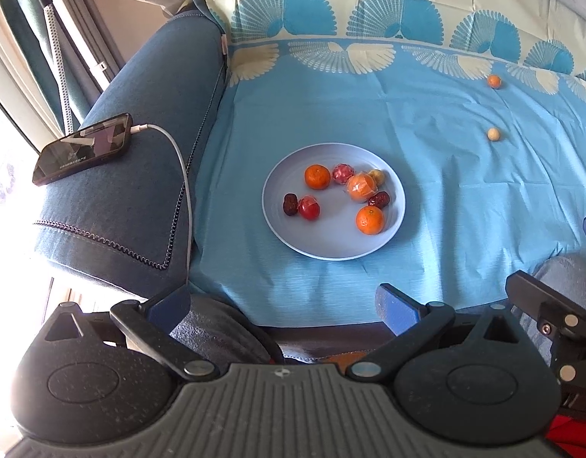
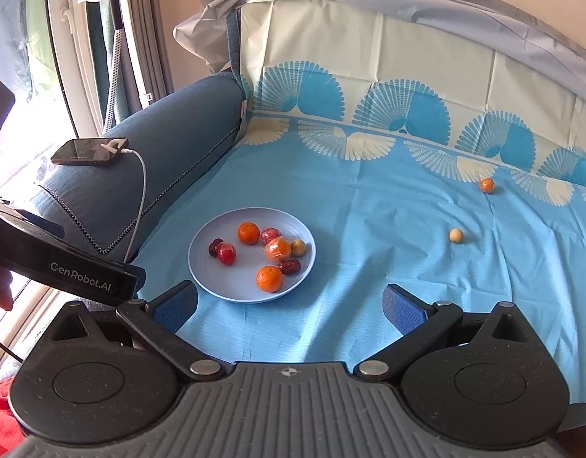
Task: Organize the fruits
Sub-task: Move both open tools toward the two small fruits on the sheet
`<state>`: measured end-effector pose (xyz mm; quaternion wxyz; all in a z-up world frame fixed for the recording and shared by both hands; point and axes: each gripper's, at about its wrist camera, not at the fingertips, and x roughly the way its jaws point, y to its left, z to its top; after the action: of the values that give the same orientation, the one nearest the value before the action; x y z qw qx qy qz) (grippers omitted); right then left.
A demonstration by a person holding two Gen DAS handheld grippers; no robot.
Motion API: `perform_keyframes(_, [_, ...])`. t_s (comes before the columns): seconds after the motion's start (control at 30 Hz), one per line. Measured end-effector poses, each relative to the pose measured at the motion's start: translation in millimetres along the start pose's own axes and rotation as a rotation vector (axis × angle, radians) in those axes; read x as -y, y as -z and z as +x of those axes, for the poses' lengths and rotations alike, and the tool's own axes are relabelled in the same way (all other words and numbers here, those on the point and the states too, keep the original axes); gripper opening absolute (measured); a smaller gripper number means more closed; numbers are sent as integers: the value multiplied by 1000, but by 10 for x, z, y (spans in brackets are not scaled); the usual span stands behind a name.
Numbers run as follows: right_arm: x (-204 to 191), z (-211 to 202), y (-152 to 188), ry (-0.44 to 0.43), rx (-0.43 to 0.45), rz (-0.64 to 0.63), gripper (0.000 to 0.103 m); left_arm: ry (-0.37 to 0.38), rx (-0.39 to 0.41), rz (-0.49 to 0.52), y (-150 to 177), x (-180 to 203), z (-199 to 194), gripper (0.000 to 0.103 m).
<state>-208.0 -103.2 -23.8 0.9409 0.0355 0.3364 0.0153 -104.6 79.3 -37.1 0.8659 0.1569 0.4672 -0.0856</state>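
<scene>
A pale blue plate [image 1: 323,246] [image 2: 216,286] sits on the blue cloth and holds several fruits: oranges [image 1: 370,220] [image 2: 269,278], wrapped red fruits [image 1: 309,208] [image 2: 226,253], dark dates [image 1: 289,204] [image 2: 291,266] and a small tan ball [image 2: 298,247]. Off the plate, to the far right, lie a small orange fruit [image 1: 494,81] [image 2: 486,185] and a beige round fruit [image 1: 494,134] [image 2: 456,235]. My left gripper [image 1: 283,307] hangs open near the cloth's front edge, below the plate. My right gripper [image 2: 291,309] is open just right of the plate, nothing between its fingers.
A blue sofa armrest [image 1: 151,122] [image 2: 178,129] rises on the left, carrying a phone [image 1: 83,148] [image 2: 88,151] with a white charging cable [image 1: 182,175]. The patterned cloth climbs the backrest behind. The left gripper's body [image 2: 63,263] intrudes at the left of the right wrist view.
</scene>
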Motion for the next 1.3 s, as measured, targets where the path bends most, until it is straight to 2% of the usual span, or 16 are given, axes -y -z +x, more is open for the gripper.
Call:
perform_keyframes(0.47, [688, 127, 73, 64, -33, 128, 102, 24, -51, 101, -282, 577, 251, 103])
perform_keyframes(0.63, [1155, 191, 68, 144, -15, 166, 102, 63, -50, 137, -533, 921, 406, 103])
perform_keyframes(0.87, [2005, 399, 25, 283, 16, 202, 102, 155, 2, 176, -1016, 1621, 808, 103])
perform_keyframes(1.07, [2825, 942, -138, 349, 69, 193, 102, 251, 74, 247, -1473, 2330, 1388, 103])
perform_keyframes(1.17, [3243, 1438, -279, 352, 66, 185, 102, 291, 87, 288, -1689, 2703, 1776, 103])
perform_keyframes(1.3, [3768, 2203, -506, 340, 57, 172, 102, 346, 61, 319, -1915, 3115, 2316, 103])
